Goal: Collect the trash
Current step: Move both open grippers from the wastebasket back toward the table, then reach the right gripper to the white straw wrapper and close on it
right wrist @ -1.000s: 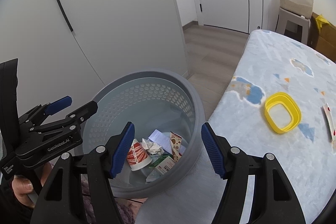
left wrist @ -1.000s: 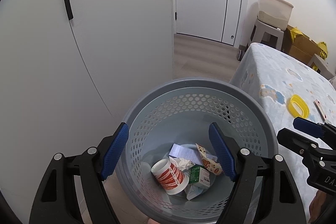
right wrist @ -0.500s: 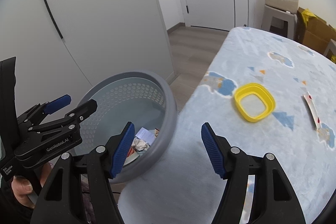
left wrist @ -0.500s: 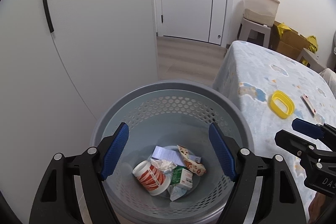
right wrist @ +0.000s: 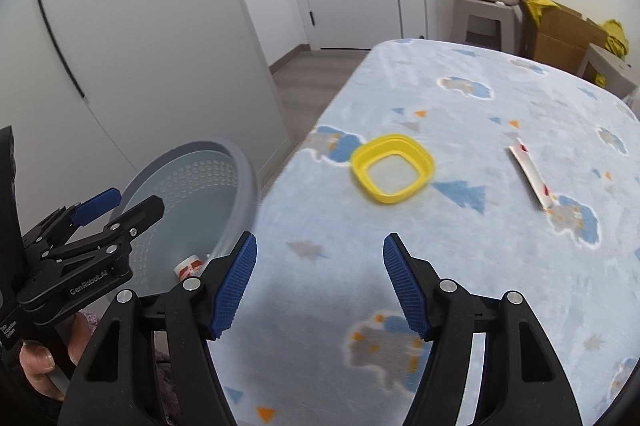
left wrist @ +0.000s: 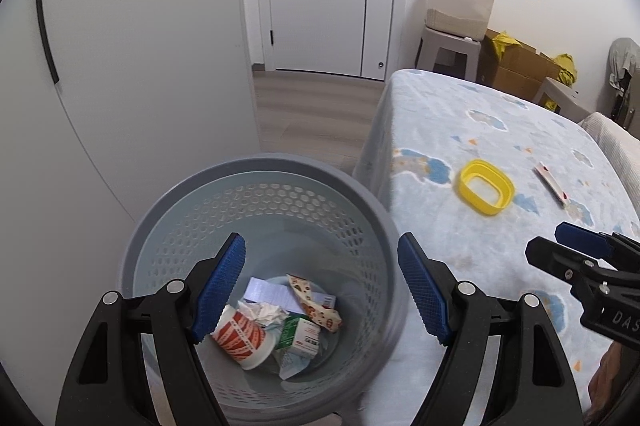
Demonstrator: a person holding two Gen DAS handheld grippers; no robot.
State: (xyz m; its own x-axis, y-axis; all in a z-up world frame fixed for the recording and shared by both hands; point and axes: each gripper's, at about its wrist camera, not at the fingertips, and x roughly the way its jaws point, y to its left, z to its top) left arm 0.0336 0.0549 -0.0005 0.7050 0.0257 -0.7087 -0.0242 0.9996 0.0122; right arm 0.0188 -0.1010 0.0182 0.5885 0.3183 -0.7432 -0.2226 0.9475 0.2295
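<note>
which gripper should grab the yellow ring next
Right. The right gripper is open over the blanket, facing the yellow ring ahead. The left gripper is open over the bin, off the ring's side.

a grey perforated trash basket [left wrist: 256, 210] stands upright on the floor, just left of the surface's [right wrist: 460, 266] near left corner. in its bottom lie a red-and-white paper cup [left wrist: 242, 336] on its side, a crumpled white tissue [left wrist: 264, 312], a green-and-white carton [left wrist: 302, 334], a white slip [left wrist: 268, 292] and a patterned wrapper [left wrist: 314, 302]. on the cloud-print surface a yellow rounded-square lid ring [right wrist: 393, 173] lies flat, and to its right, well apart, a narrow white wrapper strip [right wrist: 531, 174] with red marks.
</note>
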